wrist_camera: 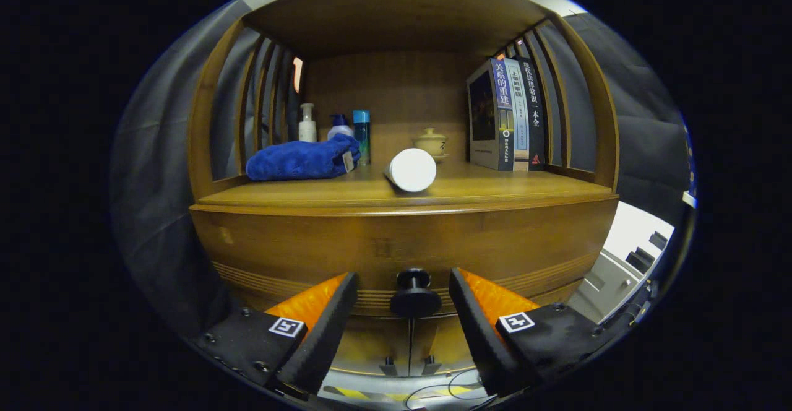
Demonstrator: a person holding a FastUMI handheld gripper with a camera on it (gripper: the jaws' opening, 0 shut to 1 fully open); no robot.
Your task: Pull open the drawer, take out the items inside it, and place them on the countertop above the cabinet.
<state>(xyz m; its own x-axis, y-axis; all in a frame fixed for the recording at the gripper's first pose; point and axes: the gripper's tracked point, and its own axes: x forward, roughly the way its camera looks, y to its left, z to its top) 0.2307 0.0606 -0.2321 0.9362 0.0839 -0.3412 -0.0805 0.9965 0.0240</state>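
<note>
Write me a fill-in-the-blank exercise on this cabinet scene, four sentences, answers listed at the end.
1. The gripper has its jaws ____, one on each side of the drawer knob.
2. The drawer is ____.
3. The white cylinder on the countertop lies on its ____.
4. The towel in front of the bottles is ____ in colour.

Missing words: open; closed; side; blue

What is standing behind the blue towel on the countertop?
Behind the blue towel stand three bottles; their lower parts are hidden by it. The open tongs flank the drawer knob below.
</note>
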